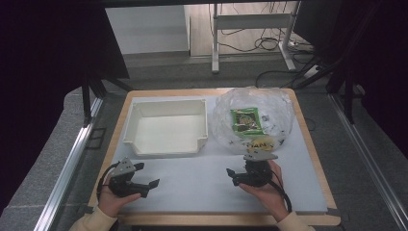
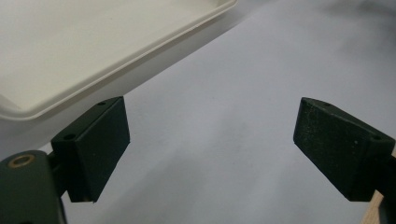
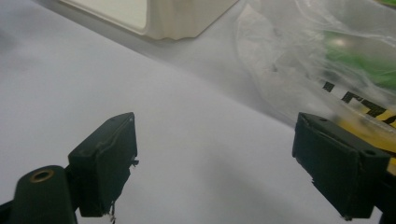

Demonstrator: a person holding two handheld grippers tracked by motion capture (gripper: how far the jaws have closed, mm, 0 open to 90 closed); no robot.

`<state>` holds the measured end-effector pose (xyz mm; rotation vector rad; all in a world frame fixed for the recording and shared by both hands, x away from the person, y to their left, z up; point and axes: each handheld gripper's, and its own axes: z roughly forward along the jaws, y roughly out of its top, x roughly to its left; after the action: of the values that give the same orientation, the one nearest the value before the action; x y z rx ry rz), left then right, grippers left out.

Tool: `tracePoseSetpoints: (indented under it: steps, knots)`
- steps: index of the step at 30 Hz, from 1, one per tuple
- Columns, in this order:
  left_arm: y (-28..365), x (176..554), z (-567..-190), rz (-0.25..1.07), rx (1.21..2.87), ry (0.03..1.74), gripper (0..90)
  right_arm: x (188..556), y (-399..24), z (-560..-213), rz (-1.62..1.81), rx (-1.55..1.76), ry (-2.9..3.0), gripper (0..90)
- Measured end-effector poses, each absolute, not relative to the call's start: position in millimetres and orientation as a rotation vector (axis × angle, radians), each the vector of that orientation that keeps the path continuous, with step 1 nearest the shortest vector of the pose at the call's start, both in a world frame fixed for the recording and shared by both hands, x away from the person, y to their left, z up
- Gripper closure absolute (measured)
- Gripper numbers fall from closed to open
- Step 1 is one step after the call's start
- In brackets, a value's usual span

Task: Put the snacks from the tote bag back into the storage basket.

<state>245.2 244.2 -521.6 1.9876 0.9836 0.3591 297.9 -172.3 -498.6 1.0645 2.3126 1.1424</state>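
At the left of the worktop point(image 1: 211, 192), the left hand-held gripper point(image 1: 144, 182) rests low over the white covering, just in front of the white tray point(image 1: 166, 147). In the left gripper view its jaws stand wide apart with only bare white surface between them, so it holds nothing and touches nothing; the tray's rim point(image 2: 116, 60) crosses the upper left corner, near but apart from the left jaw. The tray sits empty with its open side up, which suggests it is meant to receive whatever comes out of the bag beside it (a judgement from the layout, not something seen).

Right of the tray lies a clear plastic bag point(image 1: 252, 118), crumpled and bulging, with a green packet point(image 1: 246, 120) visible through it and a yellow packet with black lettering point(image 1: 260, 143) at its near edge. The bag is just beside the tray, almost touching its right wall.

The right hand-held gripper point(image 1: 239, 174) sits directly in front of the bag's near edge, cradled in the person's palm. In the right gripper view its jaws are also spread wide and grip nothing; the bag's film point(image 3: 289, 60) and the yellow packet point(image 3: 373, 133) lie just behind the right-hand jaw, though whether that jaw touches the plastic I cannot tell. Being so close, this gripper seems the one placed to work on the bag first.
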Motion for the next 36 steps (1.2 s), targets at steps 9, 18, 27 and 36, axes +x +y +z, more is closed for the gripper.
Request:
tracePoseSetpoints:
  steps: [9,18,27,36]
  knots:
    - [244.0,242.2,-521.1,0.370,1.991,0.973,10.8,296.9,-170.5,-498.5,1.142,1.054,2.339,14.2]
    - [243.6,243.3,-521.7,0.356,1.993,0.959,10.8,292.7,-165.5,-498.6,1.118,1.018,2.358,17.1]
    - [241.8,244.7,-522.4,0.353,1.999,0.954,10.8,291.9,-163.6,-499.0,1.108,1.018,2.352,18.3]
    - [242.2,245.1,-522.7,0.355,2.005,0.954,10.8,292.9,-162.5,-492.3,1.129,1.005,2.346,20.3]
